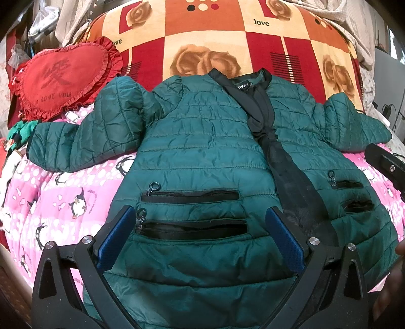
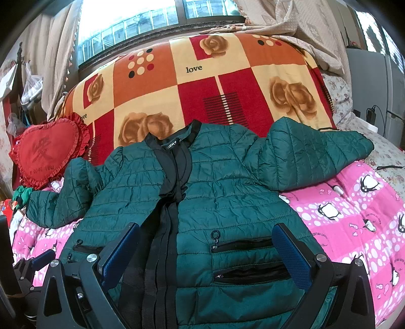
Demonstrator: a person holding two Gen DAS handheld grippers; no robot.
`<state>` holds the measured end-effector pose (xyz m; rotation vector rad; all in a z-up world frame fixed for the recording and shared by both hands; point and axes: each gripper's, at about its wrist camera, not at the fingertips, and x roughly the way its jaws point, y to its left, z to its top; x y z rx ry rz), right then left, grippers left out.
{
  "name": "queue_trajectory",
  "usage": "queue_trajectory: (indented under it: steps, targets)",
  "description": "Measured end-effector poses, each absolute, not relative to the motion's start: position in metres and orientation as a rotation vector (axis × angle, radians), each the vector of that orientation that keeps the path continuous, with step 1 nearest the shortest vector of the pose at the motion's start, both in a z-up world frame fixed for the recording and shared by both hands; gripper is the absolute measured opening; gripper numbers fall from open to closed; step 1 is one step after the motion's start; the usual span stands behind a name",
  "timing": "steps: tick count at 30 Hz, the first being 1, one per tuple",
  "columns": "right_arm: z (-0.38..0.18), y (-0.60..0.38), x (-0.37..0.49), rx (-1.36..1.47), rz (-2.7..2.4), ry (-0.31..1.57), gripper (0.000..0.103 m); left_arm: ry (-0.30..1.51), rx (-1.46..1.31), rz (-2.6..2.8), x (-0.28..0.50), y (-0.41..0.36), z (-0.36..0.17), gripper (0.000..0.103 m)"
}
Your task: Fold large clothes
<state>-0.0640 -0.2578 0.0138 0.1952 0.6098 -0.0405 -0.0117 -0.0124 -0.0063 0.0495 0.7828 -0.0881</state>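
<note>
A dark green quilted jacket (image 1: 202, 141) lies face up and spread flat on the bed, sleeves out to both sides, black front placket down its middle, zip pockets near the hem. The same jacket (image 2: 227, 192) fills the right wrist view. My left gripper (image 1: 200, 215) hovers open above the jacket's left lower panel, its blue pads (image 1: 115, 235) either side of the two zip pockets. Over the hem, my right gripper (image 2: 206, 234) is open too, astride the placket and the right-hand pockets. Neither holds any cloth. Part of the right gripper (image 1: 387, 167) shows at the left wrist view's right edge.
The jacket rests on a pink penguin-print quilt (image 1: 50, 197) with an orange and red rose blanket (image 1: 202, 38) behind it. A red heart-shaped cushion (image 1: 63, 76) lies at the left by the sleeve. Curtains and a window (image 2: 131, 17) stand behind the bed. A hand (image 1: 395, 291) shows at the lower right.
</note>
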Motion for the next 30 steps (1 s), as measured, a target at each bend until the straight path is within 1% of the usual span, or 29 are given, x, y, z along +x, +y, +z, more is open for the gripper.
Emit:
queue_trajectory:
  steps: [14,19,22,26,30]
  targets:
    - [0.015,-0.259,-0.064,0.199,-0.042,0.607,0.103,0.767,0.039,-0.09,-0.013,-0.015,0.0,0.103]
    - [0.017,-0.258,-0.064,0.194,-0.047,0.605,0.103,0.754,-0.017,-0.086,-0.012,-0.002,0.005,0.103]
    - [0.017,-0.254,-0.064,0.175,-0.048,0.606,0.103,0.759,-0.109,-0.104,0.002,0.021,0.014,0.103]
    - [0.018,-0.244,-0.065,0.132,-0.042,0.601,0.103,0.721,-0.122,-0.032,0.031,0.068,0.032,0.103]
    - [0.021,-0.238,-0.066,0.095,-0.034,0.591,0.103,0.744,-0.151,0.05,0.062,0.13,0.028,0.103]
